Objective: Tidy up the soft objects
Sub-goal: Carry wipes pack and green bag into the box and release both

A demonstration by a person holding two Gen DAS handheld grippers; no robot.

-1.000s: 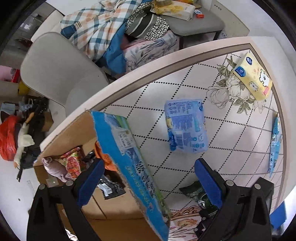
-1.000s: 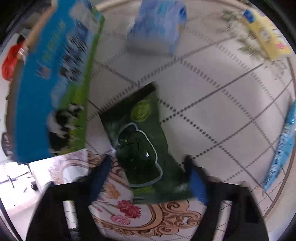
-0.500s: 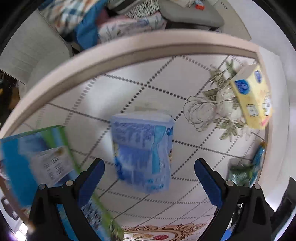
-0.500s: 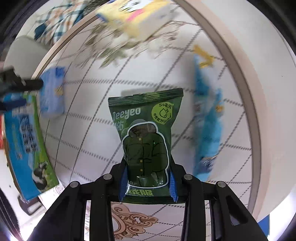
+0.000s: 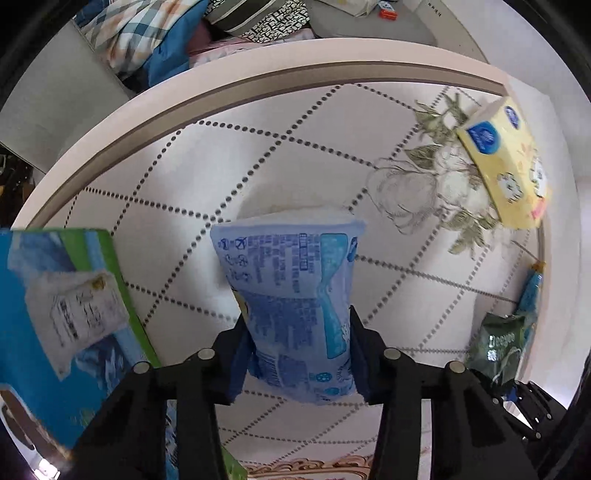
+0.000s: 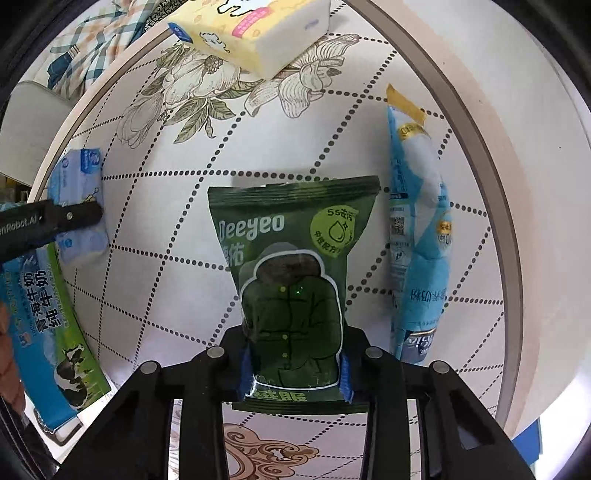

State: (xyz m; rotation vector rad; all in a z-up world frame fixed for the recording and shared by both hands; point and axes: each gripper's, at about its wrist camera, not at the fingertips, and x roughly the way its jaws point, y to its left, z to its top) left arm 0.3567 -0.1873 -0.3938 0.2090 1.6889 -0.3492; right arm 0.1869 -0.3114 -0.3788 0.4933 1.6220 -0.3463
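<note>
My left gripper (image 5: 297, 354) is shut on a light blue soft pack (image 5: 291, 291) and pinches its near end above the table. The same pack shows at the left of the right wrist view (image 6: 79, 192), with the left gripper's finger (image 6: 55, 219) across it. My right gripper (image 6: 293, 369) is shut on a dark green pouch (image 6: 295, 258) and holds its lower end. The pouch also shows at the right of the left wrist view (image 5: 498, 347).
A yellow tissue pack (image 5: 506, 166) (image 6: 251, 29) lies at the far side of the patterned table (image 5: 295, 155). A long blue pouch (image 6: 419, 236) lies right of the green pouch. A blue-green milk carton box (image 5: 62, 325) (image 6: 55, 332) stands at the left.
My left gripper has closed on the blue pack; half a second ago its jaws were wide apart. My right gripper keeps hold of the green pouch and has moved little.
</note>
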